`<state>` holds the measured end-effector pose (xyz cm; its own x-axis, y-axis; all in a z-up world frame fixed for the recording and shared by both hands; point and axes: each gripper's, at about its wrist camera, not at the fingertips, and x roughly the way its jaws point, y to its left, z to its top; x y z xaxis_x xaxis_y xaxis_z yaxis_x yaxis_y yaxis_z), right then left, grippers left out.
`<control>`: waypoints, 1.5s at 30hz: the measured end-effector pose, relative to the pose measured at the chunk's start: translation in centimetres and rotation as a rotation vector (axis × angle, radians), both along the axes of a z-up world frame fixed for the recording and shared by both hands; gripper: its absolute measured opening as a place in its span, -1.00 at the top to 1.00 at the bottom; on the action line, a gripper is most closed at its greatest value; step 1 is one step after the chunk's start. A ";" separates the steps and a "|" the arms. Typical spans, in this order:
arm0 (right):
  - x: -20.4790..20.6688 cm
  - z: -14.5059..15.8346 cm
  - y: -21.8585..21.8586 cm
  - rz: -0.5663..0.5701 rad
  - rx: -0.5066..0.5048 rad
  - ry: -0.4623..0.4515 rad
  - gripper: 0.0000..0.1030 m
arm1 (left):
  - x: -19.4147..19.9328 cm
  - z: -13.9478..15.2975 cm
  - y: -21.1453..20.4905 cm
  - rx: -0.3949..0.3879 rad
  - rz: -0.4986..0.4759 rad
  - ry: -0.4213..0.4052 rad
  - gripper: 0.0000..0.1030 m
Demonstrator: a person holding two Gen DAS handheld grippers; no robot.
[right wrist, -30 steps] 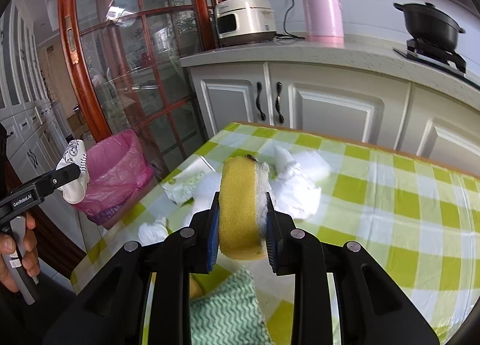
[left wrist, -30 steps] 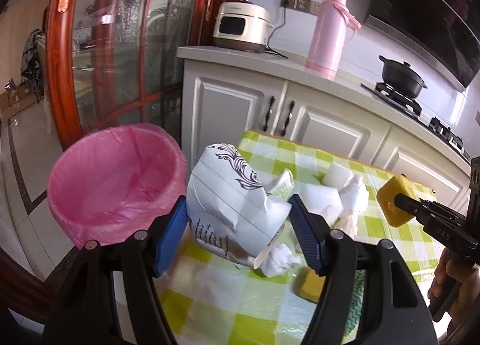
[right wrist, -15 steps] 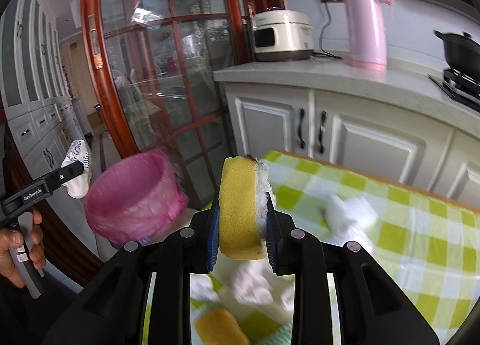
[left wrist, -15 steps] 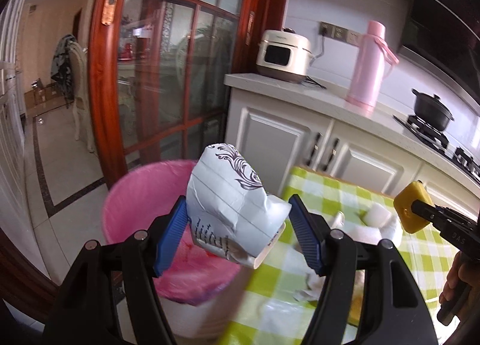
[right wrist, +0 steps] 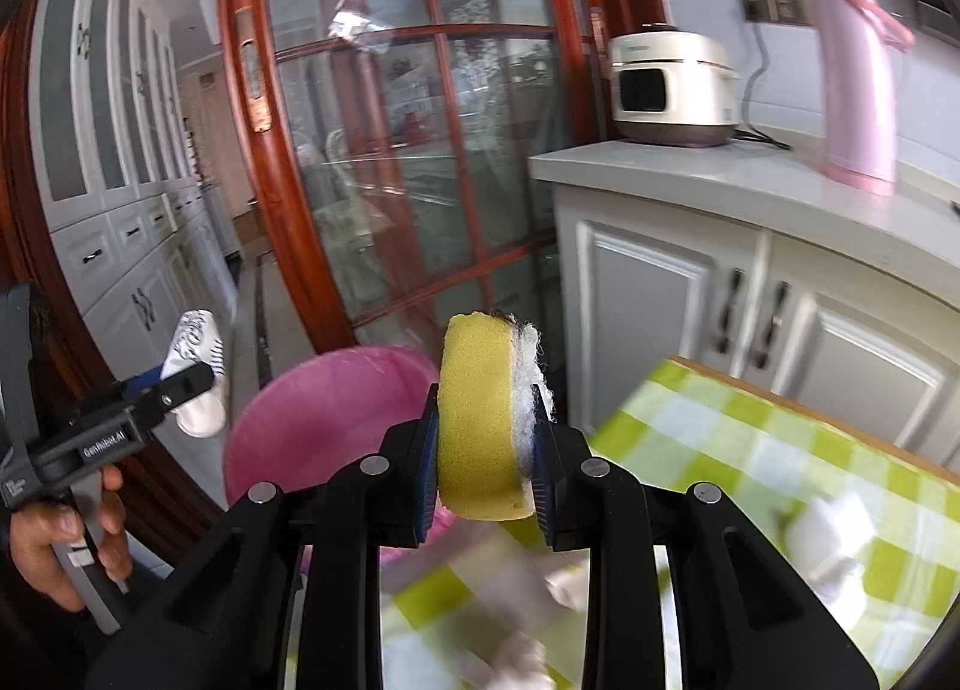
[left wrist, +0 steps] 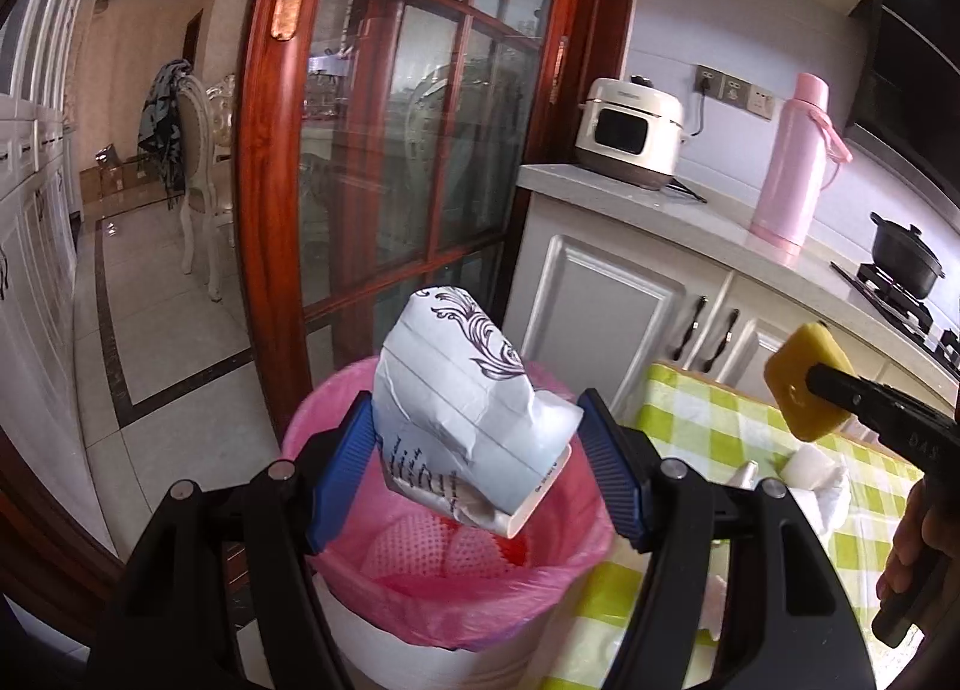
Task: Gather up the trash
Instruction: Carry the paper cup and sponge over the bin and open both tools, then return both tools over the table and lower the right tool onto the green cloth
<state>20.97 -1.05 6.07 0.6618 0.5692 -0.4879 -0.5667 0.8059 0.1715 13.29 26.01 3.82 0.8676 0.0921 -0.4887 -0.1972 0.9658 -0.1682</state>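
Bin (left wrist: 420, 564) now nearer, one carton (left wrist: 462, 408), one sponge (right wrist: 477, 420)

Your crumpled white paper cup (left wrist: 468, 408), printed with dark scrollwork, hangs tilted directly above the pink-lined trash bin (left wrist: 456, 582), whose mouth gapes open below it. Your yellow sponge (right wrist: 477, 420), white scrub layer on one side, stands on edge just right of the bin's rim.

Checked table (left wrist: 708, 420) carries crumpled tissues (left wrist: 816, 474); bin (left wrist: 456, 582) beside.
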 end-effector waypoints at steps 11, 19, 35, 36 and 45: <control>2.4 -0.6 8.4 0.131 -0.009 0.017 0.49 | 0.9 -0.4 3.7 -0.004 0.041 0.010 -0.28; 3.5 -1.3 12.0 0.186 -0.028 0.040 0.48 | 1.5 -0.6 4.9 -0.012 0.045 0.017 -0.28; 4.4 -1.2 11.3 0.148 -0.034 0.024 -0.08 | 0.8 -0.6 4.9 -0.017 0.056 0.032 -0.39; 4.2 -1.1 10.6 0.138 -0.036 0.018 -0.08 | 0.7 -0.6 4.8 -0.018 0.055 0.032 -0.39; 2.0 -1.5 3.0 0.024 -0.030 0.018 -0.08 | -0.9 -0.4 1.7 -0.001 0.029 0.024 -0.40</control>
<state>23.01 1.93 4.56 0.6391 0.5701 -0.5163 -0.5832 0.7968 0.1580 12.43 27.74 3.39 0.8528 0.1169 -0.5090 -0.2293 0.9595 -0.1639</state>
